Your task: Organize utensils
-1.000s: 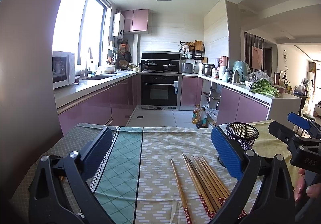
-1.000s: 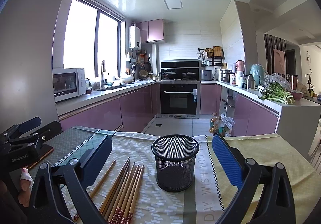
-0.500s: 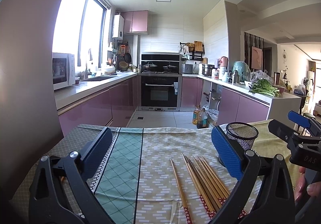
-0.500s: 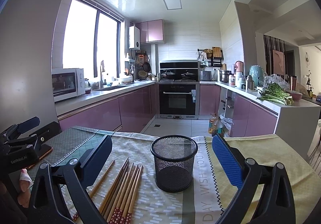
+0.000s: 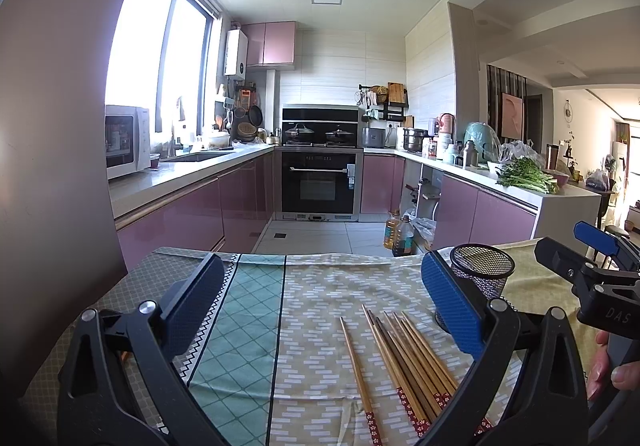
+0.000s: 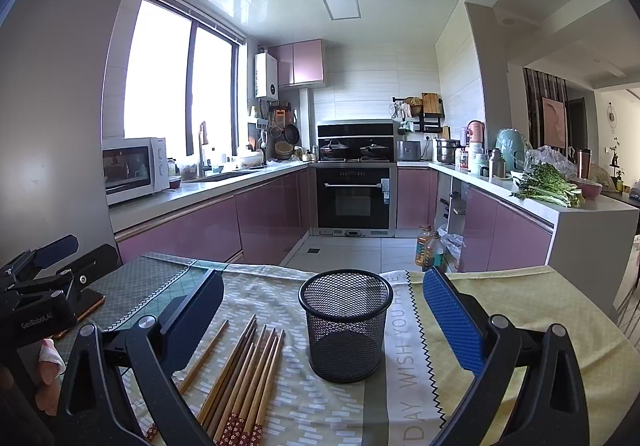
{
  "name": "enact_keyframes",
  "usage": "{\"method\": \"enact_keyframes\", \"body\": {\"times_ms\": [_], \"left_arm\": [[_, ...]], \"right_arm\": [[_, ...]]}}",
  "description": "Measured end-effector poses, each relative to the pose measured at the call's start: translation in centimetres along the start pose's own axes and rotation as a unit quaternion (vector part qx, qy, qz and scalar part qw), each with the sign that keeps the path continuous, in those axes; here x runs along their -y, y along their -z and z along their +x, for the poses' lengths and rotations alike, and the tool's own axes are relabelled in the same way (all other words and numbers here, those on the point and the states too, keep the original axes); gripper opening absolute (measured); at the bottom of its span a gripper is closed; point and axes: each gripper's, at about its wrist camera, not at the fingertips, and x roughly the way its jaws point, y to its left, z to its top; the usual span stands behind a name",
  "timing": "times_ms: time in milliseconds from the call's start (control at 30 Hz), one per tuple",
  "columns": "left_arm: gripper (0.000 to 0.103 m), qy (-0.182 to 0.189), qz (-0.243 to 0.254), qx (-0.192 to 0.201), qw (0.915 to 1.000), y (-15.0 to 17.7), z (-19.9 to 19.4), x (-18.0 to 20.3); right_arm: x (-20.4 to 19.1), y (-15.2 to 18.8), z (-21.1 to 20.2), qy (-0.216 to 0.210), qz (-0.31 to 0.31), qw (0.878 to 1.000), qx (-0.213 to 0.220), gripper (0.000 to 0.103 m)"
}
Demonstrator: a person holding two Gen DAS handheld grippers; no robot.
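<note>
From your left wrist view, your left gripper [image 5: 320,310] hangs above the desk [image 5: 320,278] with its jaws spread wide and nothing between them. The chopsticks [image 5: 404,362] lie on the patterned cloth just ahead and a little right of centre: one stick apart on the left, the rest bunched side by side, decorated ends toward you. The mesh cup [image 5: 482,272] stands just beyond them, partly behind your right-hand jaw. At the far right edge you can see your right gripper [image 5: 600,278] and the fingertips [image 5: 618,374] that hold it. Against the frames of a second ago almost nothing has shifted here; the view is level and the sticks sit where they were.

From your right wrist view, your right gripper [image 6: 322,312] is also open wide and empty, and the mesh cup [image 6: 346,326] stands upright between the jaws' line of sight, untouched. The chopsticks [image 6: 244,374] fan out just left of it. The cup reads slightly lower and nearer than a second ago, so you seem to be drifting in very slowly.

No stick is in the cup yet, so the task looks barely begun; picking up the first sticks is likely your next step.
</note>
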Motion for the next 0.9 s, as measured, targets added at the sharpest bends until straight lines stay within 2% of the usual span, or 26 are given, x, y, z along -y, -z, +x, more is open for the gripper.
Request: {"method": "enact_keyframes", "body": {"times_ms": [900], "left_arm": [[0.097, 0.001, 0.001, 0.001, 1.0000, -0.05, -0.06, 0.00]], "right_arm": [[0.07, -0.06, 0.22, 0.002, 0.002, 1.000, -0.001, 0.097]]}}
